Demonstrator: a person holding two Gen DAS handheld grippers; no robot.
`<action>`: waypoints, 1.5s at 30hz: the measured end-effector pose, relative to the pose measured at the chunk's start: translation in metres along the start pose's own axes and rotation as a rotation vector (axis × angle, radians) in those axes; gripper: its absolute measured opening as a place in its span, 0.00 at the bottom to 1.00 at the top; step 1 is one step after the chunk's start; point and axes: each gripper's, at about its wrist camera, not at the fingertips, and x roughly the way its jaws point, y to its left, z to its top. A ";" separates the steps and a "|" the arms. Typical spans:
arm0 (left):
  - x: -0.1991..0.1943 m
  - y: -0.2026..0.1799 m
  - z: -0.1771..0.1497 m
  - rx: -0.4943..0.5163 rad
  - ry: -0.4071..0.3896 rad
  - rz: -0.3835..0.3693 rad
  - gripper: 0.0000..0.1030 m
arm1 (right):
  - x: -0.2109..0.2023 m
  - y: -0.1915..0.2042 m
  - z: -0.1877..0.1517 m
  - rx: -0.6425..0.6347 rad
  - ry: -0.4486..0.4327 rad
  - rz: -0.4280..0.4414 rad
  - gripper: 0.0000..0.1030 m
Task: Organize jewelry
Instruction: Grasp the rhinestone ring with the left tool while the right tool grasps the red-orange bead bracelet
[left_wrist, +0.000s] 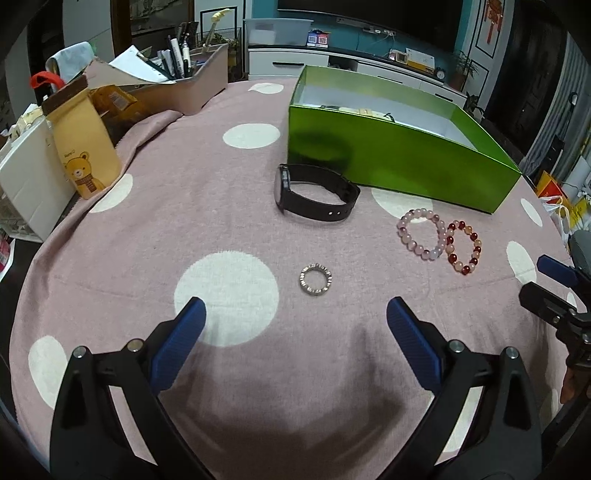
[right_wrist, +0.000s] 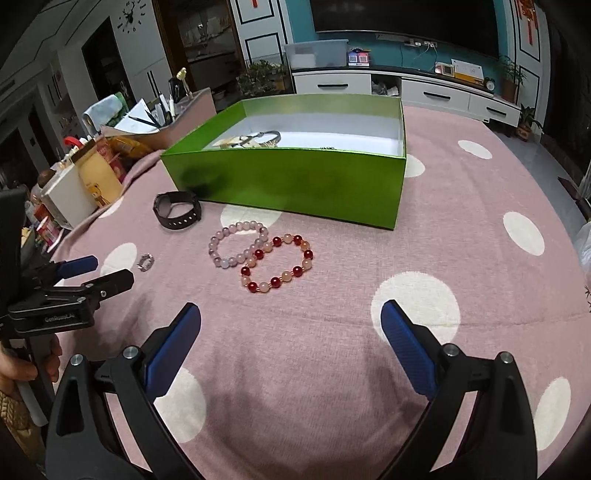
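My left gripper (left_wrist: 295, 314) wide open and empty before the ring (left_wrist: 315, 280), my right gripper (right_wrist: 291, 317) open, empty, near two touching bracelets (right_wrist: 262, 256), watch (left_wrist: 314, 194) beside green box (left_wrist: 399, 158)

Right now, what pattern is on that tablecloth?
Pink tablecloth with big white polka dots; clearest in the right wrist view.

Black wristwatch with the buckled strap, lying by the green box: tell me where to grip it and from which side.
Grip the black wristwatch by the upper run of its strap, coming down from above with the left gripper, one finger inside the loop and one outside. It rests on edge with the round case at the left end, so the closed strap stands up as an open loop, thin enough to pinch.
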 end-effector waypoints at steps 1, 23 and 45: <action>0.002 -0.001 0.000 0.006 0.002 -0.002 0.92 | 0.002 0.000 0.001 -0.002 0.002 -0.005 0.95; 0.027 -0.019 0.011 0.092 0.011 -0.027 0.38 | 0.058 0.002 0.028 -0.113 0.084 -0.085 0.38; 0.020 -0.013 0.005 0.074 0.008 -0.065 0.20 | 0.029 -0.003 0.026 -0.069 0.004 -0.029 0.07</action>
